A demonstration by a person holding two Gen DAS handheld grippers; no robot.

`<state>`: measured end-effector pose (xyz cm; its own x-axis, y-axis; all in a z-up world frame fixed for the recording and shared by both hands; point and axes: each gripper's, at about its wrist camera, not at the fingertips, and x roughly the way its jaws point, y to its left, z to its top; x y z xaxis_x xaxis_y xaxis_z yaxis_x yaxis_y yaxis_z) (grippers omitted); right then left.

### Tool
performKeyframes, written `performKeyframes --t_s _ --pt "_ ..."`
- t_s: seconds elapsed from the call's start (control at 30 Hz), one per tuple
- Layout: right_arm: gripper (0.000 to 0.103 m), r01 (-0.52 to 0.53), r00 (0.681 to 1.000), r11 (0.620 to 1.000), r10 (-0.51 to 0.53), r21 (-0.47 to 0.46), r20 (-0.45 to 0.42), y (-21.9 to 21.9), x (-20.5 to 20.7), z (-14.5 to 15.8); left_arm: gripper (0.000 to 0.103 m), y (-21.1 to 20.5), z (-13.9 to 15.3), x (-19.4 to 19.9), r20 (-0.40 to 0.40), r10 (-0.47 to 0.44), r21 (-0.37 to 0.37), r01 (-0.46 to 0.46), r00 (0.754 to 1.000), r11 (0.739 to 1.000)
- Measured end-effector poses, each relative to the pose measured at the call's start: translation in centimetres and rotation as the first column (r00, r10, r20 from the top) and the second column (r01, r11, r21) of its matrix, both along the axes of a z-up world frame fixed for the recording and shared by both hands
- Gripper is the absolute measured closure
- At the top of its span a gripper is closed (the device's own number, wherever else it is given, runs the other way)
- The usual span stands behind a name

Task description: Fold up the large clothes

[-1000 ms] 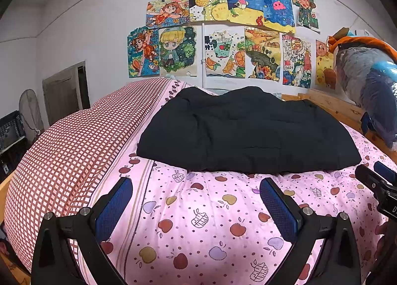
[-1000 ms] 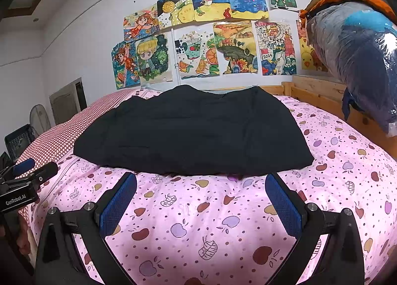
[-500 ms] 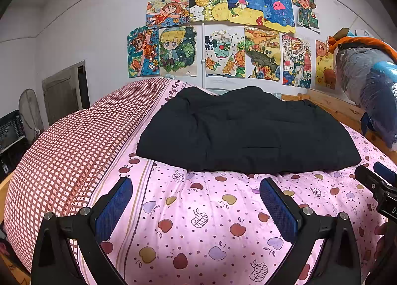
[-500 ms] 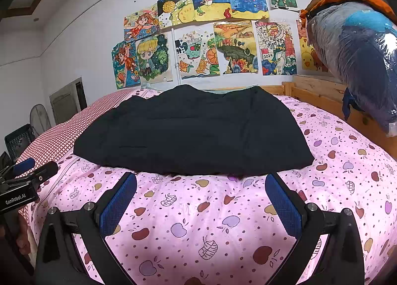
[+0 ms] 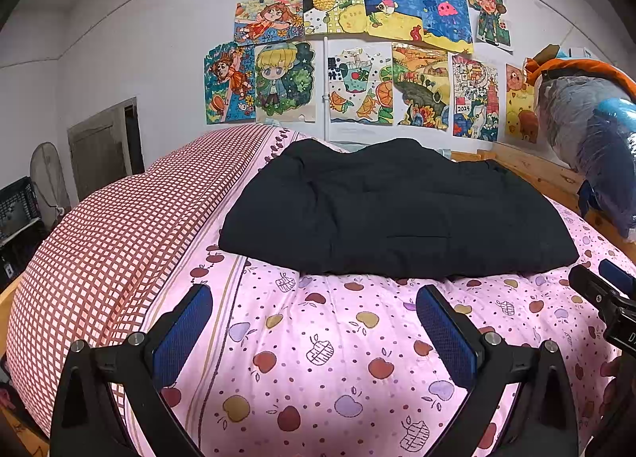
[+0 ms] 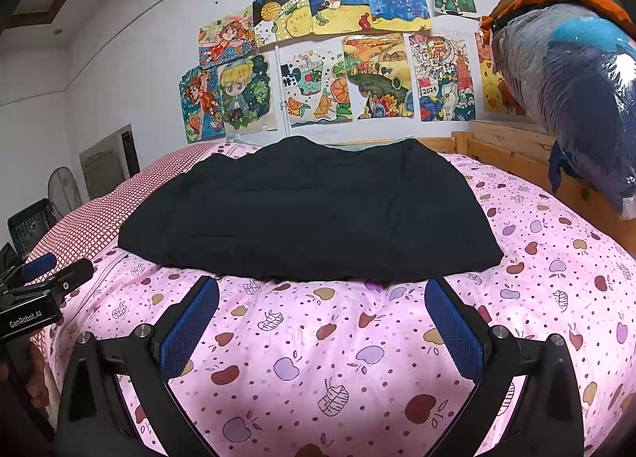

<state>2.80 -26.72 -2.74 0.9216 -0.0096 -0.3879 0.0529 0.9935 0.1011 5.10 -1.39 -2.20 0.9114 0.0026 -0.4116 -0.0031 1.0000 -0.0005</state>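
Observation:
A large black garment (image 5: 393,214) lies folded flat on the pink fruit-print bed cover (image 5: 318,357); it also shows in the right wrist view (image 6: 310,218). My left gripper (image 5: 314,310) is open and empty, held over the cover just short of the garment's near edge. My right gripper (image 6: 322,306) is open and empty too, just short of the same edge, further right. The right gripper's tip shows at the right edge of the left wrist view (image 5: 608,290). The left gripper's tip shows at the left edge of the right wrist view (image 6: 47,278).
A red checked cover (image 5: 119,242) lies along the bed's left side. A wooden bed rail (image 6: 508,150) runs at the back right, with a plastic-wrapped bundle (image 6: 572,99) above it. Drawings (image 5: 357,59) cover the wall. A fan (image 5: 47,174) and black crate (image 5: 16,206) stand at the left.

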Motion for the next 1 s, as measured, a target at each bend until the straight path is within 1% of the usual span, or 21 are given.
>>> performKeyframes --t_s 0.3,0.57,1.0 --pt "0.002 0.0 1.0 1.0 0.0 -0.001 -0.001 -0.03 0.0 -0.02 0.0 -0.03 -0.13 0.24 -0.001 -0.004 -0.005 0.004 1.0 1.0" --pt "0.002 0.003 1.0 1.0 -0.003 -0.001 -0.008 0.08 0.1 -0.3 0.0 0.45 -0.25 0.33 -0.004 0.024 -0.019 -0.025 1.0 1.0" --pt "0.002 0.001 1.0 1.0 -0.001 -0.004 -0.012 -0.02 0.07 -0.44 0.0 0.61 -0.58 0.61 -0.026 0.035 -0.002 -0.035 0.999 0.999"
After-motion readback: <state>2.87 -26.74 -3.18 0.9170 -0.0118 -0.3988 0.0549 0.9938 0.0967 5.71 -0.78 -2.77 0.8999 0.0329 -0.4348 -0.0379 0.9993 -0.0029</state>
